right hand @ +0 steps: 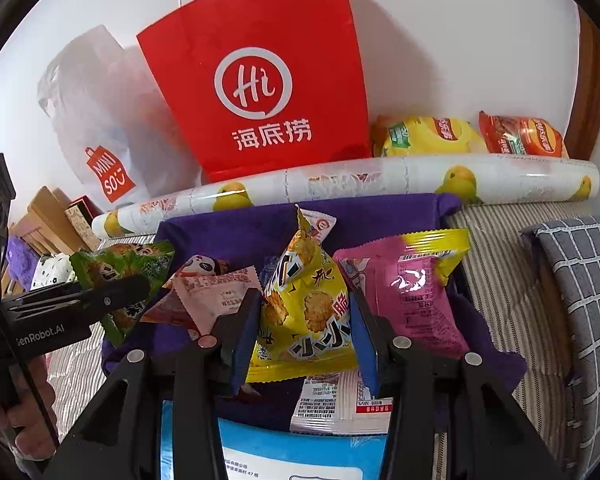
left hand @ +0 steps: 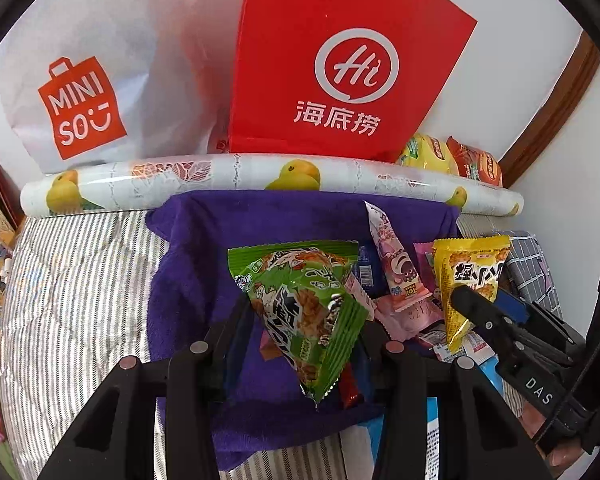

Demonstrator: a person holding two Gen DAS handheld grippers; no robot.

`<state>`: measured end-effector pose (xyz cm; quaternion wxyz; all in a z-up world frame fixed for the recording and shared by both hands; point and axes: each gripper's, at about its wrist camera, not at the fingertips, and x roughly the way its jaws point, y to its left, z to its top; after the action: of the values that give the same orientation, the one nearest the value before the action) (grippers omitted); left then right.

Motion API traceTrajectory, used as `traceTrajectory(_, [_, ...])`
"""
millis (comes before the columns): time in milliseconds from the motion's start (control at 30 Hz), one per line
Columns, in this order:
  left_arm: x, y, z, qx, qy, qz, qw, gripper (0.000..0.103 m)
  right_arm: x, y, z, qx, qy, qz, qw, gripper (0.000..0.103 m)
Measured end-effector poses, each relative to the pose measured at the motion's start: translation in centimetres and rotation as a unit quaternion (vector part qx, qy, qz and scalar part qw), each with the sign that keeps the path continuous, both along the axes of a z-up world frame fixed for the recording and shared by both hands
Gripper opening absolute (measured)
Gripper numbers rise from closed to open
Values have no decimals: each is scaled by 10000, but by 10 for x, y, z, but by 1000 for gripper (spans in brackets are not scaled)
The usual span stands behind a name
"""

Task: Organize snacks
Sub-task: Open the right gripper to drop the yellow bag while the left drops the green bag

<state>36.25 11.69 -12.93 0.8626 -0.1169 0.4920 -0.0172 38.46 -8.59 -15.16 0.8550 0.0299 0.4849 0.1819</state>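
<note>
Left gripper [left hand: 306, 316] clamping green packet [left hand: 308, 312] above purple towel [left hand: 204, 248], right gripper [left hand: 466, 300] gripping yellow packet [left hand: 468, 276], red bag [left hand: 340, 60] behind

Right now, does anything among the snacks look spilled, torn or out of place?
Nothing spilled or torn. The loose packets lie jumbled and overlapping on the purple towel, several face down.
</note>
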Motion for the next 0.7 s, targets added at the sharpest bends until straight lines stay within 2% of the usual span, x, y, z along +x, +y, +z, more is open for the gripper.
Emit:
traceTrajectory(533, [5, -6, -14, -133, 156, -98, 9997, 43, 3, 2, -14, -105, 171, 77, 9998, 45])
traceTrajectory(600, [3, -8, -13, -130, 221, -117, 9996, 45, 2, 2, -11, -89, 175, 113, 9997, 50])
traceTrajectory(633, [1, -9, -12, -122, 225, -133, 9996, 46, 1, 1, -9, -83, 159, 118, 9998, 58])
traceTrajectory(700, [-7, -11, -5, -71, 145, -154, 9998, 55, -4, 1, -2, -68, 51, 118, 9999, 68])
